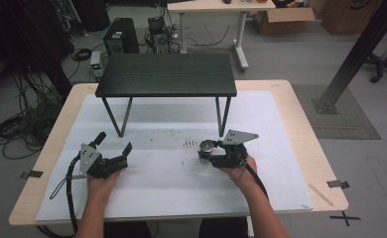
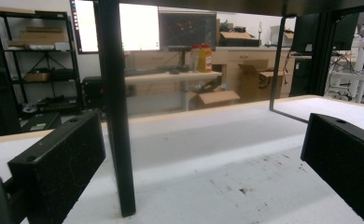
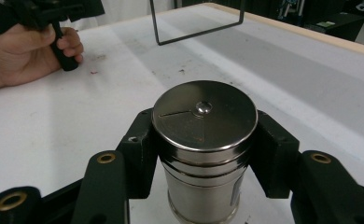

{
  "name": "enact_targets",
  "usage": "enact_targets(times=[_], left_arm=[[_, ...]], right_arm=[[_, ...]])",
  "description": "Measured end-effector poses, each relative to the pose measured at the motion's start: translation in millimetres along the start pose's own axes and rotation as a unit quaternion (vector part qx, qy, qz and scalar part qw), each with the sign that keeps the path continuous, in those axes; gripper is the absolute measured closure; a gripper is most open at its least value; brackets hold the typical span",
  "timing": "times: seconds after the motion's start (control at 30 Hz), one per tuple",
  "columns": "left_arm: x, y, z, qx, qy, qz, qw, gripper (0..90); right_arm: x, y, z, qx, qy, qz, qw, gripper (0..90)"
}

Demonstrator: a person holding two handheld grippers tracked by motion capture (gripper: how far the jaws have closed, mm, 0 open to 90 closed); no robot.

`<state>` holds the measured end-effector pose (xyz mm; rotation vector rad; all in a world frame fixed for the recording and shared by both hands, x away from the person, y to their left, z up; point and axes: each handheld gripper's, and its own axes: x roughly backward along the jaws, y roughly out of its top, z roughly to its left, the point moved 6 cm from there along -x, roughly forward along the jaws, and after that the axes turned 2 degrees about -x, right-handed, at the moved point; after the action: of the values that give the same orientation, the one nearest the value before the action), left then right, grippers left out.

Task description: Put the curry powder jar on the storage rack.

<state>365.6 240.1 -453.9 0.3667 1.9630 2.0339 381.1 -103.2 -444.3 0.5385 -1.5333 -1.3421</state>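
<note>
A shiny steel shaker (image 3: 204,149) with a flat round lid stands upright on the white mat (image 3: 54,130). My right gripper (image 3: 203,149) is shut on it, one black pad against each side of its upper body. The high view places the steel shaker (image 1: 207,147) right of the mat's middle, with my right gripper (image 1: 205,153) pointing left at it. My left gripper (image 1: 114,142) rests at the mat's left, jaws spread wide with nothing between them. From my left gripper (image 2: 203,158) I look past a black leg (image 2: 119,121) of the small table.
A small black table (image 1: 166,74) on thin metal legs stands at the back of the mat (image 1: 171,173). Dark specks lie on the mat left of the shaker. The wooden tabletop (image 1: 305,144) frames the mat on all sides.
</note>
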Motion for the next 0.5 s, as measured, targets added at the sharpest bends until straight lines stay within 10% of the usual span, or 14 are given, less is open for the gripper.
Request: enact_targets(times=[0.5], left_arm=[[0.2,0.1,-0.1,-0.001,0.0,-0.001,1.0,0.2]], right_arm=[[11.8,37.9,9.8,-0.003,0.027,-0.002,0.9996,48.5]])
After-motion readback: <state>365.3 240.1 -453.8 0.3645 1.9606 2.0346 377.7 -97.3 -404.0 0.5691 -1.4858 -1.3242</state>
